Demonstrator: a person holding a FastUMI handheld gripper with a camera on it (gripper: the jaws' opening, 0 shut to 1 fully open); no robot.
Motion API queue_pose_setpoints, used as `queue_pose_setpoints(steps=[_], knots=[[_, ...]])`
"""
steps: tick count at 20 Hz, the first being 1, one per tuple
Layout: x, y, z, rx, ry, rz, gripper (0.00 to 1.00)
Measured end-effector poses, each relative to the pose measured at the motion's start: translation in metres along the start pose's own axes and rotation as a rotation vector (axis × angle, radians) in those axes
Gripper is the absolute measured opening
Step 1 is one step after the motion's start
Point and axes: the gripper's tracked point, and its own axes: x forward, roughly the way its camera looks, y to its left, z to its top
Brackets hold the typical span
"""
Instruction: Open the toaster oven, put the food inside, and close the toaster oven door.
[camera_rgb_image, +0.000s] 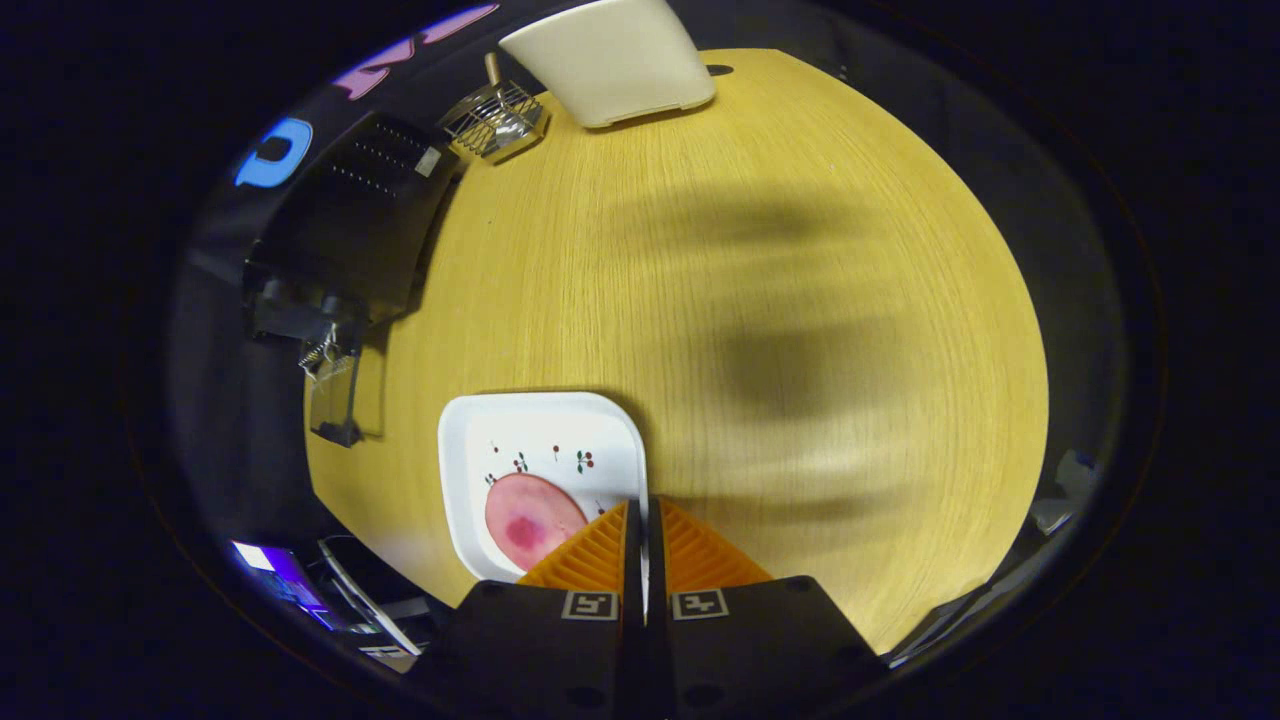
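Note:
A white square plate (545, 440) with small cherry prints carries a round pink slice of food (530, 520). The plate's right rim runs between my fingers, and my gripper (643, 506) is shut on that rim, holding the plate above the wooden table (760, 300). The black toaster oven (345, 230) stands at the table's far left edge, beyond and left of the plate. Its door (333, 400) hangs open towards the plate, with a wire rack (322, 352) showing at the opening.
A small wire basket with a wooden handle (495, 115) sits behind the oven. Beside it, at the table's far edge, stands a cream-white flat object (610, 60). Dark shadows lie across the middle of the table. Cables and a lit screen (275, 570) are below the table's left edge.

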Motion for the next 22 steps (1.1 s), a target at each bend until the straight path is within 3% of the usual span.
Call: queue_pose_setpoints(steps=[11, 16, 22], knots=[[-0.023, 0.048, -0.026, 0.265, -0.079, 0.25, 0.05], [-0.032, 0.095, -0.04, 0.323, -0.112, 0.282, 0.05], [-0.034, 0.192, -0.048, 0.361, -0.162, 0.318, 0.05]])
